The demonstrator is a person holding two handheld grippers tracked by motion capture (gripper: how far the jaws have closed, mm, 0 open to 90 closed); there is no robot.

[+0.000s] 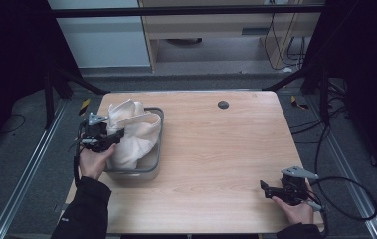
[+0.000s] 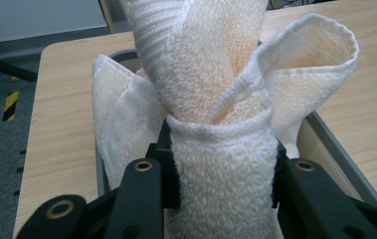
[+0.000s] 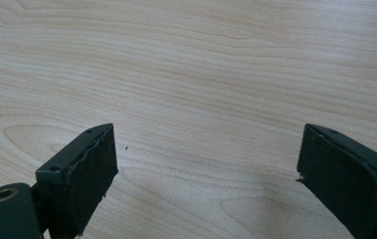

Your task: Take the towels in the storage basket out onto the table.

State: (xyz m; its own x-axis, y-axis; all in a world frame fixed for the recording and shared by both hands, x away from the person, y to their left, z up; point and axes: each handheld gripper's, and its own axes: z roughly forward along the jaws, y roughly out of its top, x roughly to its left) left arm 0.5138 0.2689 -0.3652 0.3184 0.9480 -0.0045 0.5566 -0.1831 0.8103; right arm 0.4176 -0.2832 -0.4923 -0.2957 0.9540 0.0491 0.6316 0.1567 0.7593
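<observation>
Over the grey rectangular metal tray (image 1: 157, 144) at the tabletop's (image 1: 216, 149) left, the left claw (image 2: 223, 174) pinches a cream terry towel (image 2: 216, 99), partly raised; lifting it clear remains. Right claw (image 3: 206, 169) rests wide, empty.

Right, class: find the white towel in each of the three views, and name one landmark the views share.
High view: the white towel lies left of centre, draped in the grey bin.
Left gripper view: it sits centre frame, bunched between the left gripper jaws.
Right gripper view: bare tabletop between open jaws of the right gripper.
Shared landmark: the wooden table.
</observation>
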